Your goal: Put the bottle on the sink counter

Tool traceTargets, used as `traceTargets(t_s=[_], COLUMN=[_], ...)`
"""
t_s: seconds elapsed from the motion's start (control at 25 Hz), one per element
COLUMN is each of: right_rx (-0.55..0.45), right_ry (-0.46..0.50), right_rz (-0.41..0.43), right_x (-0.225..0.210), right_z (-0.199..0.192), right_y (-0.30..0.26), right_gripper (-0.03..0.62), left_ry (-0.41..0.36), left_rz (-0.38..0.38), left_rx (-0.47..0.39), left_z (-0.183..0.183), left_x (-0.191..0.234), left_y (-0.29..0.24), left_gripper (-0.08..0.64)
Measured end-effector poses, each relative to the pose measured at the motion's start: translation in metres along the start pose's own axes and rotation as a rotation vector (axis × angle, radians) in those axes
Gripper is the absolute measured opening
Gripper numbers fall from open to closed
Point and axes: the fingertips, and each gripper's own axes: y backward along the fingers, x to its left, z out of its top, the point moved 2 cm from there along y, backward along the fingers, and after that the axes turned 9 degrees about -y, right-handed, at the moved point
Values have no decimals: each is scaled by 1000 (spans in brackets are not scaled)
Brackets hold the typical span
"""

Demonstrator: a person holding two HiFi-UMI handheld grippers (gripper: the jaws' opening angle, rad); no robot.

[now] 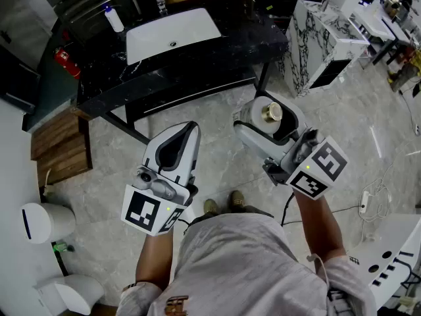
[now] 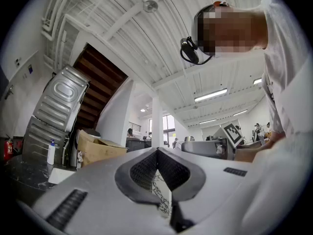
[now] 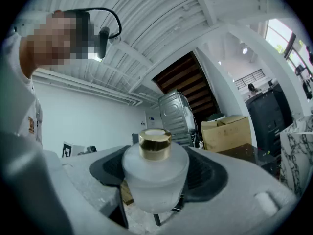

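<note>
A frosted white bottle with a gold neck sits between the dark pads of my right gripper, which is shut on its wide body. From the head view the bottle and right gripper hang above the floor, in front of the black sink counter with its white basin. My left gripper is held beside it to the left. In the left gripper view its jaws meet at the tips with nothing between them.
A white bottle with a blue cap and a tap stand at the back of the counter. A red extinguisher hangs at its left end. A marbled white cabinet is to the right. Wooden steps lie at the left.
</note>
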Motion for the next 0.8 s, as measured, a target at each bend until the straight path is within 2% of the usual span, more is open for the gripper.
traceTargets(t_s=[0.48,0.8], right_rx=[7,15], right_ry=[-23,-6], right_rz=[-4,-20], right_x=[-7,-32], right_z=[2,11], right_y=[-5,-4], right_gripper=[333,333], left_ry=[6,-4], left_rz=[9,17], left_rx=[7,10], left_z=[-2,-9], left_x=[8,12], left_y=[-5,-26], left_gripper=[0,0])
